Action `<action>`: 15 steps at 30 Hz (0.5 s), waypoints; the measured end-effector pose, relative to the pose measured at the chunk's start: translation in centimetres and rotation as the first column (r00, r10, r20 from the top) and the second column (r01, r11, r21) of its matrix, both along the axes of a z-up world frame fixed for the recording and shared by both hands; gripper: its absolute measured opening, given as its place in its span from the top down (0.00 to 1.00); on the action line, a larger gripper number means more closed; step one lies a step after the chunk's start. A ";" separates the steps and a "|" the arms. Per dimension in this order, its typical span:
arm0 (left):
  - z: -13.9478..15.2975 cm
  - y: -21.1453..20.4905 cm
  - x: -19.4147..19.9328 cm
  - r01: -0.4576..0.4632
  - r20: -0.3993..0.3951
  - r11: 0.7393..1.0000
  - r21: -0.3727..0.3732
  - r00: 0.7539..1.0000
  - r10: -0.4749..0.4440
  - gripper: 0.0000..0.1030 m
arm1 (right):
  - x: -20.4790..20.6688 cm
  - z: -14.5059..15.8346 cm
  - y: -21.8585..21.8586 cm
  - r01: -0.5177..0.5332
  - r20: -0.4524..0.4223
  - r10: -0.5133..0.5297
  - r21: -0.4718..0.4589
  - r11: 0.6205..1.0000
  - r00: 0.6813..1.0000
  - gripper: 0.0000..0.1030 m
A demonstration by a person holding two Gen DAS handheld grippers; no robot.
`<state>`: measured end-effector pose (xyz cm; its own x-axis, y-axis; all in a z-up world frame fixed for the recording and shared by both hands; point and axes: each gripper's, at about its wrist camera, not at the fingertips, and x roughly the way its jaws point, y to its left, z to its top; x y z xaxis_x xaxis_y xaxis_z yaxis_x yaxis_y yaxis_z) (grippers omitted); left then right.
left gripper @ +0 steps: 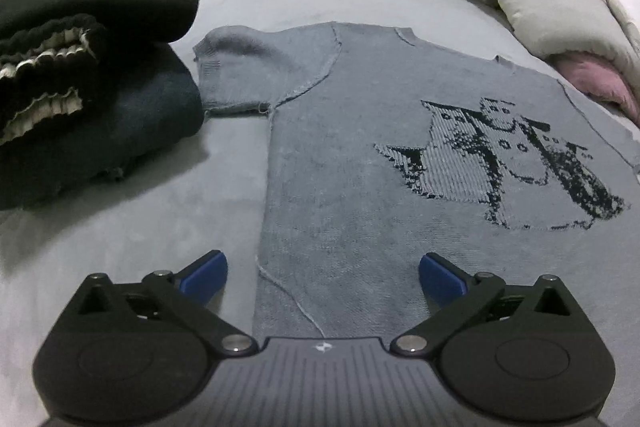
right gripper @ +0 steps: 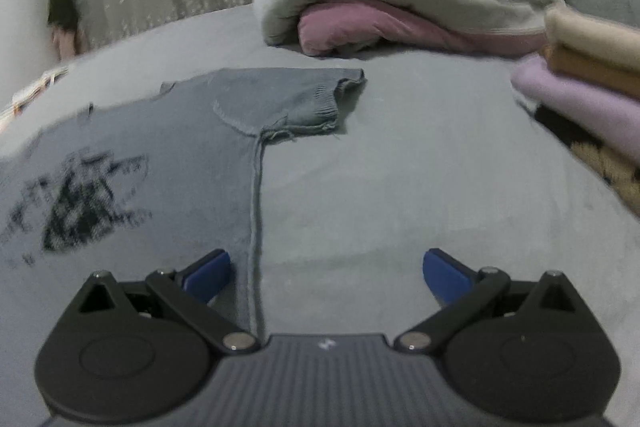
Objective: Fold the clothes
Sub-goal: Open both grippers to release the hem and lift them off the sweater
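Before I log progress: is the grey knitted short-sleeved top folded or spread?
Spread: the grey knitted short-sleeved top lies flat on the bed, both sleeves out.

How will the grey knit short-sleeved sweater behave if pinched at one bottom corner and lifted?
The grey knit short-sleeved sweater will probably drape limply: it lies flat, following the grey bedspread. Its loose ribbed knit suggests it may stretch under its own weight. The sleeve, already rumpled at the cuff, would likely dangle and shift.
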<state>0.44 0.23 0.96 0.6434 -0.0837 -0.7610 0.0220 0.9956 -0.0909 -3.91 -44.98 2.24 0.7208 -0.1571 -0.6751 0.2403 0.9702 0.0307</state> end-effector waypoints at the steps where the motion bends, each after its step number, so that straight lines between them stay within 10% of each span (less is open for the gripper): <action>1: -0.1 0.0 -0.1 -0.001 0.007 1.000 -0.002 1.000 0.001 0.00 | 0.0 0.0 0.1 -0.001 0.000 0.001 -0.003 1.000 1.000 0.00; 15: 0.4 0.3 0.5 -0.052 -0.013 0.998 -0.026 0.999 0.051 0.00 | 0.9 1.1 -0.7 -0.006 -0.066 0.010 0.064 0.998 0.998 0.00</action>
